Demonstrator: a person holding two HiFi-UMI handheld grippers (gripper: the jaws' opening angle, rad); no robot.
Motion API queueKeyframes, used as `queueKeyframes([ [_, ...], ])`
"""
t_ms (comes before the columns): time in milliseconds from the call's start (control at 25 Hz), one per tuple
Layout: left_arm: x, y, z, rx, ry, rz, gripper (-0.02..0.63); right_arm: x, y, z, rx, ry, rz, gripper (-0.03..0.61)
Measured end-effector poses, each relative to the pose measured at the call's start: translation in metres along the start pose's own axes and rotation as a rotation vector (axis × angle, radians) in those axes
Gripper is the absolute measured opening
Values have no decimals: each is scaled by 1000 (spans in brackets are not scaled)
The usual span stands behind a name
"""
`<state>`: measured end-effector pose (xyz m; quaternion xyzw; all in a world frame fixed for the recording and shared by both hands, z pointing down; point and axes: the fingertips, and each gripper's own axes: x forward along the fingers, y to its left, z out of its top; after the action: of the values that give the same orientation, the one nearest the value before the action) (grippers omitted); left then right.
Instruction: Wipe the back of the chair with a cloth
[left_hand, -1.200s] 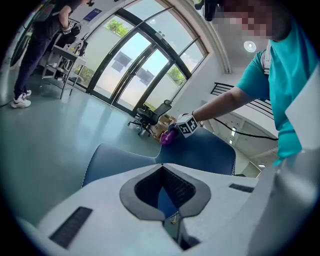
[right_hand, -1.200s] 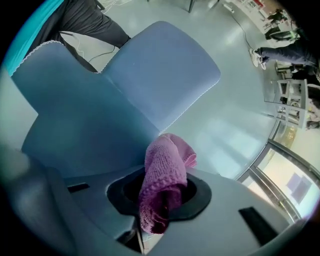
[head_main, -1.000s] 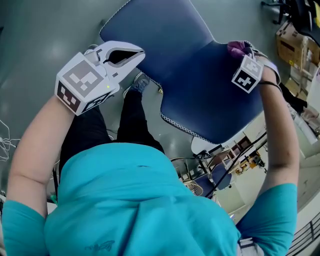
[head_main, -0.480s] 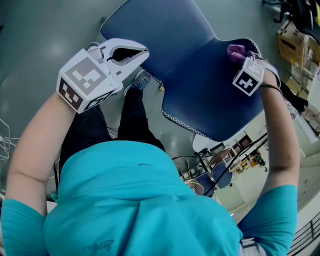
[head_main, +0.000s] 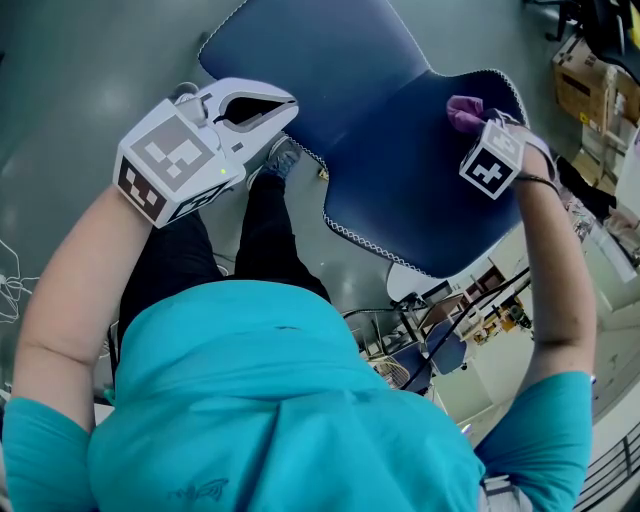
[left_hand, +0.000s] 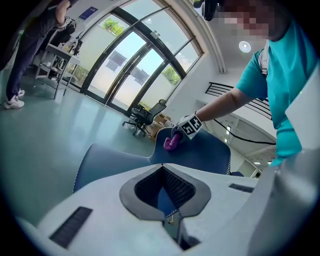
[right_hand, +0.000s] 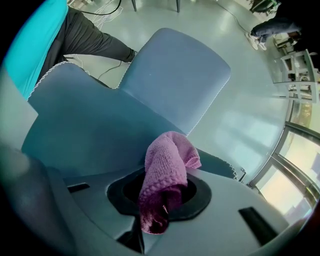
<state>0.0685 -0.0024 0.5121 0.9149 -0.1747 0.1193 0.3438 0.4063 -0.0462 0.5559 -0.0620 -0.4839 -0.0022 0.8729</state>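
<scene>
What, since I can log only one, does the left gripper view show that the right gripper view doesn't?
Only the left gripper view: the right gripper from outside, glazed doors, and the left gripper shut, empty. Only the right gripper view: the person's dark trouser leg and the right gripper's jaws clamped on the pink cloth. Both: the blue chair, the cloth and the grey floor.
</scene>
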Motion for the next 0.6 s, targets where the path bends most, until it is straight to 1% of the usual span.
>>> queueKeyframes([
  [360,-5,-2,2,2,-9,2,3,-7,21,12,8,-18,47,81],
  [600,-2,-7,0,5,-7,-7,3,-10,43,23,5,-51,86,81],
])
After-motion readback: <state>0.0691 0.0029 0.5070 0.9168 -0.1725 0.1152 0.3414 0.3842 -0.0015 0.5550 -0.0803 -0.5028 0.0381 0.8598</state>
